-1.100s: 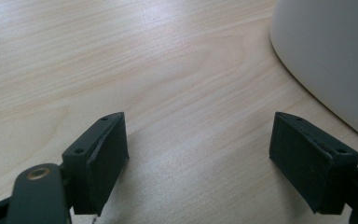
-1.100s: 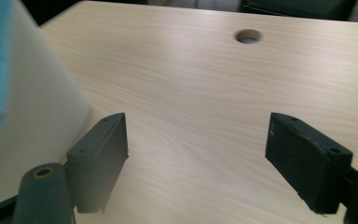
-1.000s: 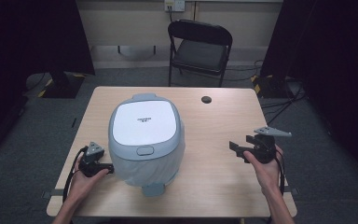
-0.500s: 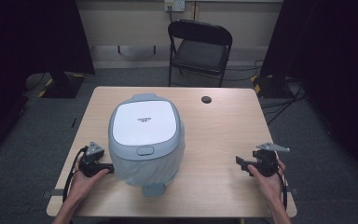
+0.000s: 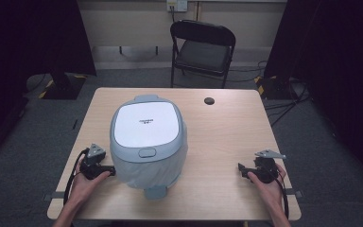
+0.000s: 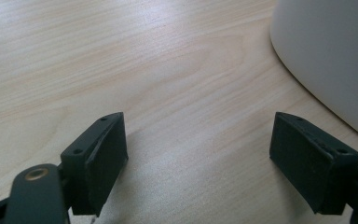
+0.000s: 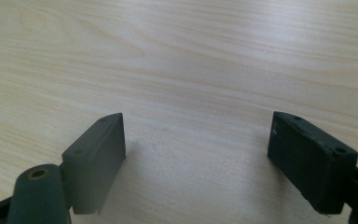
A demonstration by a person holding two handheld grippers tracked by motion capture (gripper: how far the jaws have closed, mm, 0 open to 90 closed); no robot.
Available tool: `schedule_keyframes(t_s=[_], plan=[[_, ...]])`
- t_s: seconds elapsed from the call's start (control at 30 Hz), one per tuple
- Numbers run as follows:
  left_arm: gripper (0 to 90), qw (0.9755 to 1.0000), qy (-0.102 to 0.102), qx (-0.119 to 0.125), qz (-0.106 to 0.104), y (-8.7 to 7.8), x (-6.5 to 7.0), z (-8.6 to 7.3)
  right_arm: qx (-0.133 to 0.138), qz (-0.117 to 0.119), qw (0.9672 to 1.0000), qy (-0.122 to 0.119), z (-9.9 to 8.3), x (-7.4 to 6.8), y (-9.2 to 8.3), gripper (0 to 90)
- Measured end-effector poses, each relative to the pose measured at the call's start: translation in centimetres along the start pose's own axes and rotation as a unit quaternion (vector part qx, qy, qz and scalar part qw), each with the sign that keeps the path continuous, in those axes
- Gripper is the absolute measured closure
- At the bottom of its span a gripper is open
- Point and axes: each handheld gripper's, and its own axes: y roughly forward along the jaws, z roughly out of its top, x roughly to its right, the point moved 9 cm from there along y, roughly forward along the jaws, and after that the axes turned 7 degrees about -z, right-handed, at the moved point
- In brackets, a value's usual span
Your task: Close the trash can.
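High view: rice cooker point(image 5: 147, 142) sits left-center on the surface point(image 5: 227, 137), lid down (untouched, I'd guess). Left tongs point(image 5: 105, 170) spread just beside its near-left wall; right tongs point(image 5: 244, 169) spread, well apart, near-right. Nothing gripped yet, all work left.

Closed rice cooker on the wooden table

The rice cooker point(image 5: 148, 142) is a rounded pale grey-blue appliance with a flat white lid panel carrying a small dark mark near its middle, and an oval latch button on the lid's near edge. The lid is shut and the cooker stands upright. It sits on the table point(image 5: 227, 127), left of the table's middle, with a small tab jutting from its base toward the near edge. In the left gripper view its pale curved wall point(image 6: 335, 56) rises from the tabletop at the upper right.
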Motion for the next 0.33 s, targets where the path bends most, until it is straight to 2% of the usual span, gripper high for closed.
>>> schedule_keyframes(t_s=[0.33], plan=[[18.4,1.0000,0.000,0.000,0.000,0.00,0.00,0.00,0.002,-0.006,1.0000,-0.005,-0.04,-0.16,0.01,17.3]])
